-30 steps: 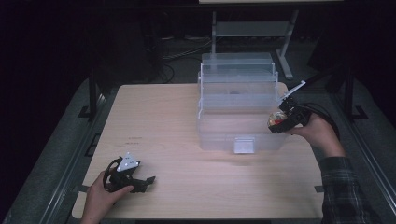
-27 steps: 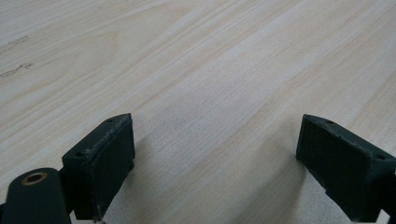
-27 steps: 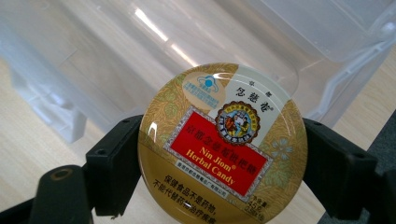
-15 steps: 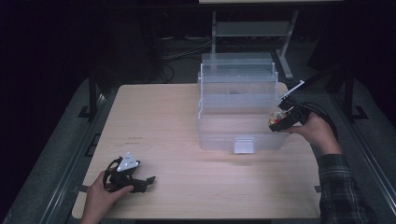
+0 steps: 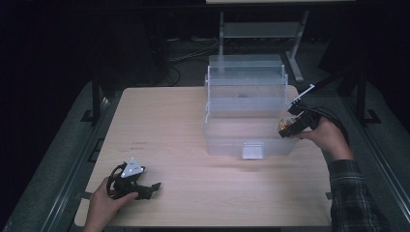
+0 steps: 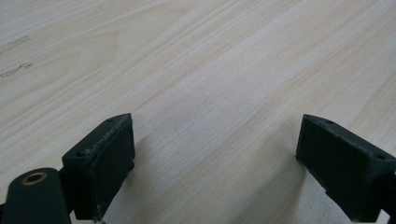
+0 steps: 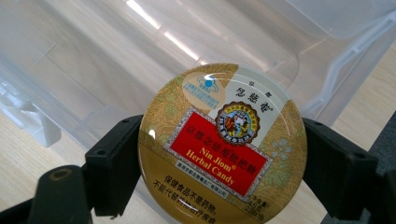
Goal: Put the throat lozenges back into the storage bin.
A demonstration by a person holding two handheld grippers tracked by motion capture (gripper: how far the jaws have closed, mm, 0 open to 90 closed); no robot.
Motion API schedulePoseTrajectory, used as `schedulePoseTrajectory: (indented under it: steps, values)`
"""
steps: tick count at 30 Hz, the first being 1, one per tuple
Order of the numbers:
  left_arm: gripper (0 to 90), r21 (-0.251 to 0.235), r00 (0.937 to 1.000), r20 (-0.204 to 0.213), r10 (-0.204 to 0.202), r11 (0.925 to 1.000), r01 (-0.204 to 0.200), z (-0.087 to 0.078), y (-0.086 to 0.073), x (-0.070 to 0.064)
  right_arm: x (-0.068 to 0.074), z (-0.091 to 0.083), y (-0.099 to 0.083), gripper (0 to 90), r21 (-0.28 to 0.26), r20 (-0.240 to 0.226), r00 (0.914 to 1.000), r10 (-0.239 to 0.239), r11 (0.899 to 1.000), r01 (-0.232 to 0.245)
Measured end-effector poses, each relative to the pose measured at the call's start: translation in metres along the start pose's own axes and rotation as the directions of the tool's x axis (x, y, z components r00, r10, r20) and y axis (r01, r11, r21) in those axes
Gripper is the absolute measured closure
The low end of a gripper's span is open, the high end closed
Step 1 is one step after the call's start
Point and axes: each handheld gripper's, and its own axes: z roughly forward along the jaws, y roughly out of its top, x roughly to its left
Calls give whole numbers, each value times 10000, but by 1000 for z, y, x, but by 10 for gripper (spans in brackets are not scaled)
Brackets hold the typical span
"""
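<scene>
Carrying a round candy tin (image 7: 223, 144) clamped in the right gripper (image 5: 292, 125) toward the clear tiered storage box (image 5: 246, 111), seemingly not yet inside; left gripper (image 6: 224, 168) is resting open-jawed on the table (image 5: 164, 125).

The round candy tin (image 7: 222, 147) is carrying all the readable text. Its red panel is showing "Nin Jiom" above "Herbal Candy" in gold letters, with a line of Chinese characters, 京都念慈菴枇杷糖, running along the panel's upper edge. Above the panel, a pale band is displaying the larger characters 念慈菴, over a small round emblem whose detail is too fine to read. Below the panel, further lines of Chinese characters are running across the gold area, partly cut off by the picture's edge.
</scene>
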Motion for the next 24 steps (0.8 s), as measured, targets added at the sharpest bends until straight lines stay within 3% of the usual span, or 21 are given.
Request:
schedulePoseTrajectory:
  steps: [13,24]
  values:
    - [107,-2,10000,-1,-4,10000,4,0,0,0,1,-4,0,174,-141,-32,10000,37,9999,-38]
    - [107,1,10000,0,-5,10000,5,0,0,0,6,-21,-8,148,-556,28,9999,100,9984,-99]
